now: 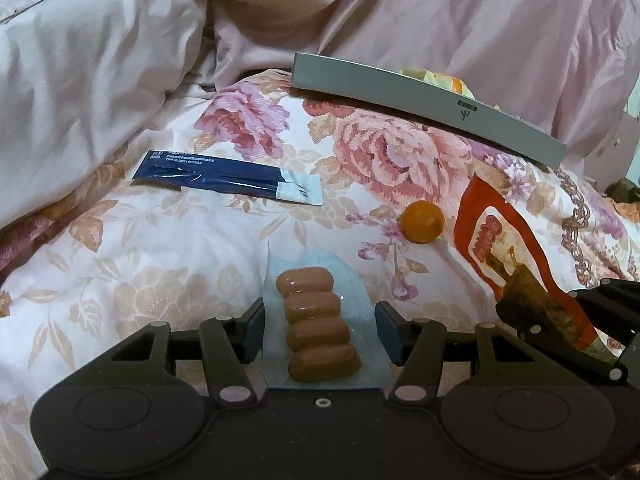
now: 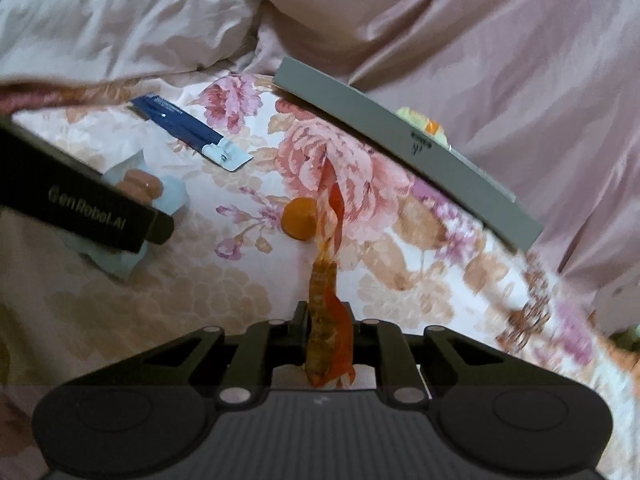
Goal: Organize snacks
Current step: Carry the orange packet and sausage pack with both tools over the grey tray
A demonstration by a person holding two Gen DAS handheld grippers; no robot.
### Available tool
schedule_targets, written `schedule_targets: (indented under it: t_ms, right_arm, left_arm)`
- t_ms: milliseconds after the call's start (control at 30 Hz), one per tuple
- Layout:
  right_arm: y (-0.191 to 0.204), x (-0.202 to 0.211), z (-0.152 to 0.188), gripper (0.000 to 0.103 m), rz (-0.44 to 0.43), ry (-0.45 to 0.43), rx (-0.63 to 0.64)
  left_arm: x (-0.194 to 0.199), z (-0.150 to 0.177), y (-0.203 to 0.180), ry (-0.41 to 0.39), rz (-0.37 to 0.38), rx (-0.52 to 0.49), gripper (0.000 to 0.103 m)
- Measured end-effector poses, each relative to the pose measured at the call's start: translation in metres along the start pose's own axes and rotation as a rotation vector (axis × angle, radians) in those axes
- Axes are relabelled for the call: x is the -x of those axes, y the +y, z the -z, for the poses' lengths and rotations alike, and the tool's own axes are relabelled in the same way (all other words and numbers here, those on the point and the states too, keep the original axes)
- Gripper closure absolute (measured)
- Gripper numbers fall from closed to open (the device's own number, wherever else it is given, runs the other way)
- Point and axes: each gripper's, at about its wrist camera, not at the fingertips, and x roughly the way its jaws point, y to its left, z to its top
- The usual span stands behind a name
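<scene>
Both tools are matte black plastic with linkage arms pinned by pale round rivets. The left tool [image 1: 320,320] has bluish-grey finger pads [image 1: 386,330] and a small centre screw. The right tool [image 2: 326,322] has a ribbed top; at the left of the right wrist view, the left tool's side reads "GenRobot.AI" in grey.

"GenRobot.AI" on the left hand-held gripper [image 2: 154,224] body, other print unreadable

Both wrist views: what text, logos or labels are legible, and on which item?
"GenRobot.AI": on the side of the left gripper, seen from the right wrist.
Blue packet: white print, too small to read.
Grey box: small dark mark and label, unreadable.
Red snack packet: logo lettering, distorted, unreadable.
</scene>
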Motion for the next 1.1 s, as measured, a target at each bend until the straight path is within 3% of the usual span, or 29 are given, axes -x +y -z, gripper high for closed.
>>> schedule_targets:
  t_ms: [400,867,1100]
  right_arm:
    - [0.011,0.005,0.003,0.087,0.075,-0.039,0.106]
    - [0.008,0.015,0.001,0.087,0.116,-0.122,0.107]
    - [0.011,0.023,0.000,0.087,0.126,-0.155,0.112]
  left_arm:
    - [0.005,-0.001,0.002,-0.004,-0.001,0.042,0.045]
    - [0.014,-0.002,0.005,-0.035,0.021,0.092,0.046]
    - [0.020,-0.003,0.007,-0.049,0.074,0.074,0.046]
